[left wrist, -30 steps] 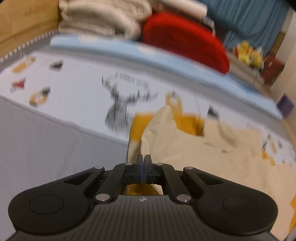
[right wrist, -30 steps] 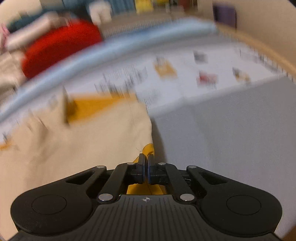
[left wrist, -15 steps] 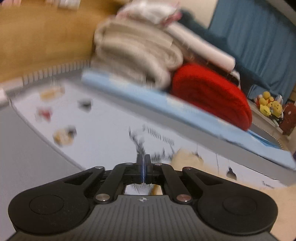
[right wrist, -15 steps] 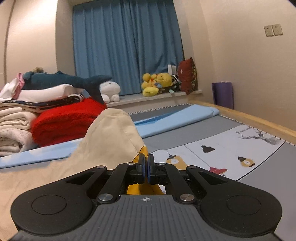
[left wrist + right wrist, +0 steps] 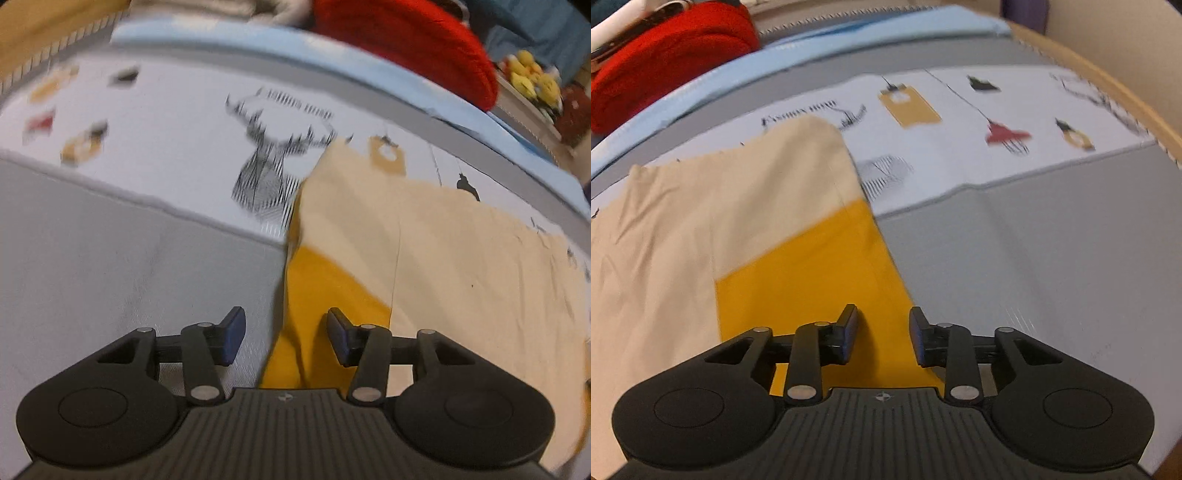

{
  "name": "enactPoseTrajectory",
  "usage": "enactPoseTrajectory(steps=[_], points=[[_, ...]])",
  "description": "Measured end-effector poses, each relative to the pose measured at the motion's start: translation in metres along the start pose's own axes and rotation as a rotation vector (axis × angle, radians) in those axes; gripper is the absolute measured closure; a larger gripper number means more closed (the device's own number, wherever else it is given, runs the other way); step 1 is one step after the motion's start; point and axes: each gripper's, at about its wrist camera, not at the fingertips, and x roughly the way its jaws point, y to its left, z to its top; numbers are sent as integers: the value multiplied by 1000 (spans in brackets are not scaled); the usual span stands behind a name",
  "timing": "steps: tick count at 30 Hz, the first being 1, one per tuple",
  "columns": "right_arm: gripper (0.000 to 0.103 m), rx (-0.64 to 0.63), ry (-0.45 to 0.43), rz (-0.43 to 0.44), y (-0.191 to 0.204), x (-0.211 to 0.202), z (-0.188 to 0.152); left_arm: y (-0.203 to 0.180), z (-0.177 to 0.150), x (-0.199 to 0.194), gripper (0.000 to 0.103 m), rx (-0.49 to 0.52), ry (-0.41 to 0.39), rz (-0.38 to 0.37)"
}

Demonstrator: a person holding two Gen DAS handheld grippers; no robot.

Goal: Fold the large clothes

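Both grippers have just been opening and neither holds anything now. The left gripper point(image 5: 282, 338) stands with its jaws well apart, and the yellow edge of the garment point(image 5: 443, 266) lies below the gap with no pad pressing it. The right gripper point(image 5: 881, 334) is parted a bit less, over the yellow panel point(image 5: 812, 266), also with no grip. The garment, cream with a yellow section, lies spread on the bed, partly on the grey sheet point(image 5: 1034, 266) and partly on the printed cover point(image 5: 166, 147), its far cream corner over the deer print point(image 5: 273, 173). Judged as a release after laying down a fold. Risks: the yellow edge in the left wrist view looks rucked and slightly raised between the fingers, so pulling the gripper back low could snag it and drag the fold open. The same goes on the right, where a pad withdrawn along the cloth could skew the panel. The cream layer shows creases toward the far side; if they are not smoothed, the next fold likely comes out lumpy or misaligned. Both views are blurred, so the edge alignment cannot be confirmed. The red blanket point(image 5: 406, 40) sits well apart and poses no interference.
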Motion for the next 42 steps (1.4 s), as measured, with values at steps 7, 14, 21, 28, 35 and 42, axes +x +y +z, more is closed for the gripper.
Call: enactPoseTrajectory(steps=[7,14,21,28,35,42], points=[[103,31,-83,74,-5,-18,-7,7,-4,-37,103,-8,-168,5],[102,-6,-163,59,1,-28,-7,14,-11,-47,102,38,-119,-34],[98,-36,-138,61,-9,-33,-14,-27,-42,-18,84,303,107,-117],[96,-229,120,-41,-7,-3,-38,-25,-57,-14,81,336,196,-58],[92,-300,183,-121,-19,-8,-46,-36,-71,-18,76,467,212,48],[87,-292,-152,-63,-11,-110,-42,-58,-73,-110,55,464,-120,38]])
